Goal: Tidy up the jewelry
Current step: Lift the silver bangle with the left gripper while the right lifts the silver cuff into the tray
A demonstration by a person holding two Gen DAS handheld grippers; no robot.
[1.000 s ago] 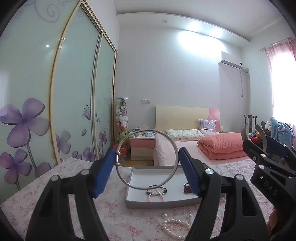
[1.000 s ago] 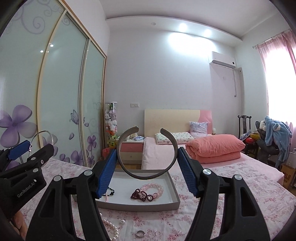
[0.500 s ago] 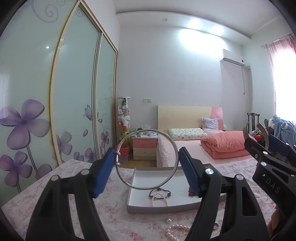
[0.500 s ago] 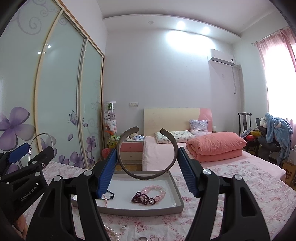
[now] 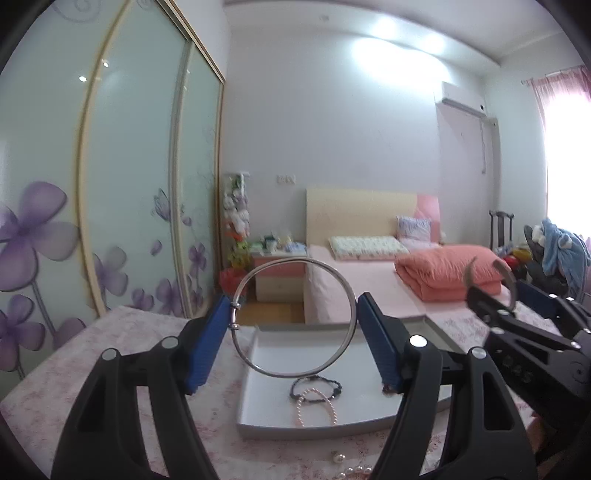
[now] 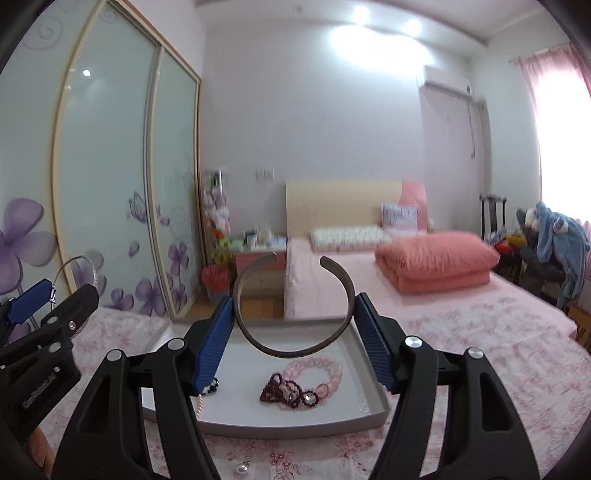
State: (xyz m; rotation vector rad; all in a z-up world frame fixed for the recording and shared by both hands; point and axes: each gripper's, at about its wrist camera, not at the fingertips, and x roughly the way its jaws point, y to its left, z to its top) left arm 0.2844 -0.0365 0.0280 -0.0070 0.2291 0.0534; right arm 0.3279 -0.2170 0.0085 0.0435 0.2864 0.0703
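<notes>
Bedroom table: left tool (image 5: pixel 293 325) pinching silver bangle (image 5: pixel 295 317); right tool (image 6: pixel 293 321) pinching dark cuff (image 6: pixel 291 306), above tray (image 6: pixel 295 422).

Black tongs (image 5: pixel 293 347) with blue ribbed pads (image 5: pixel 207 347), silver screws.

Bright ceiling lights (image 5: pixel 384 27) and window (image 6: pixel 561 118) glare; fisheye edges bend, background softly blurred.

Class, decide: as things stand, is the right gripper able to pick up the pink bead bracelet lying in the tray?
Probably not yet. The right gripper is shut on a dark cuff bangle, so its jaws are full. The pink bracelet lies uncovered in the tray just below and ahead; the path looks free once the cuff is set down.
</notes>
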